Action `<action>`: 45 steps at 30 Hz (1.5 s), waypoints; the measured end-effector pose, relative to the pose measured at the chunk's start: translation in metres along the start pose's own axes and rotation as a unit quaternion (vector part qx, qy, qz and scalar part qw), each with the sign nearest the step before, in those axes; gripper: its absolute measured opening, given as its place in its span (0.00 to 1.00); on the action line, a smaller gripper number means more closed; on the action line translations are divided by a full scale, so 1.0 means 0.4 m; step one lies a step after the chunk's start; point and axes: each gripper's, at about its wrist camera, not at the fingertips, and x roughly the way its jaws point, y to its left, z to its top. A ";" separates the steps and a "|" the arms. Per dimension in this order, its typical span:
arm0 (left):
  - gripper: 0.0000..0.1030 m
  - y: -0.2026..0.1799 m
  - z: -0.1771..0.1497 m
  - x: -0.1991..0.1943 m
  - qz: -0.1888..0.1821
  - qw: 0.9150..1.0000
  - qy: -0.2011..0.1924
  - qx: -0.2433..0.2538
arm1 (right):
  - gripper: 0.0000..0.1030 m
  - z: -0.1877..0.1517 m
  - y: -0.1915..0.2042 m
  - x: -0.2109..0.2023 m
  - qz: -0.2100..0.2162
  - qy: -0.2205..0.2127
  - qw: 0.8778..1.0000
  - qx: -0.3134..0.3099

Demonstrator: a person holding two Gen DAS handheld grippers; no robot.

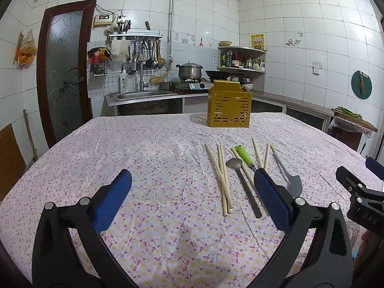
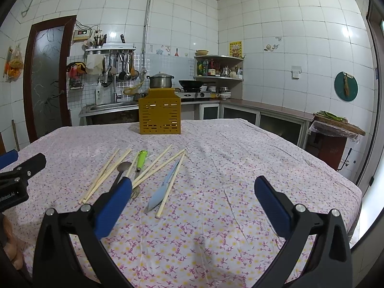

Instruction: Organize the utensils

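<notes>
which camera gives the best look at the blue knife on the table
The right wrist view: the blue knife lies fully exposed beside a chopstick, blade toward the camera. In the left wrist view the knife is partly hidden behind the left tool's right finger.

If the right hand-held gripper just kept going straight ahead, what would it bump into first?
Probably just the floral tablecloth; the open right hand-held gripper points past the utensils, which lie left of its line.

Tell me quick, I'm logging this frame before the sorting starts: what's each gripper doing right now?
Left gripper: open, holding nothing, above the tablecloth.
Right gripper: open, holding nothing; the utensils lie untouched.
</notes>
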 end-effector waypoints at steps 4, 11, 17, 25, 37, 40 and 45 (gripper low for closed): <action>0.95 -0.004 -0.003 0.000 0.000 1.000 -0.002 0.002 | 0.96 -0.002 0.002 0.005 0.000 0.001 1.000 0.002; 0.95 -0.004 -0.004 0.000 0.001 1.000 -0.001 0.002 | 0.96 -0.007 0.006 0.016 -0.002 0.001 1.000 0.002; 0.95 -0.007 -0.001 0.004 0.000 1.000 -0.001 0.005 | 0.96 -0.009 0.006 0.019 -0.004 0.000 1.000 0.002; 0.95 -0.008 0.001 0.009 0.000 1.000 0.000 0.006 | 0.96 -0.010 0.009 0.019 -0.002 0.000 1.000 0.003; 0.95 -0.009 0.004 0.013 0.000 1.000 0.001 0.007 | 0.96 -0.006 0.007 0.023 -0.001 0.001 1.000 0.003; 0.95 -0.009 0.005 0.014 0.000 1.000 0.001 0.006 | 0.96 -0.007 0.008 0.021 -0.001 0.000 1.000 0.002; 0.95 -0.010 0.007 0.022 0.000 1.000 0.001 0.009 | 0.96 -0.008 0.008 0.022 -0.001 0.000 1.000 0.002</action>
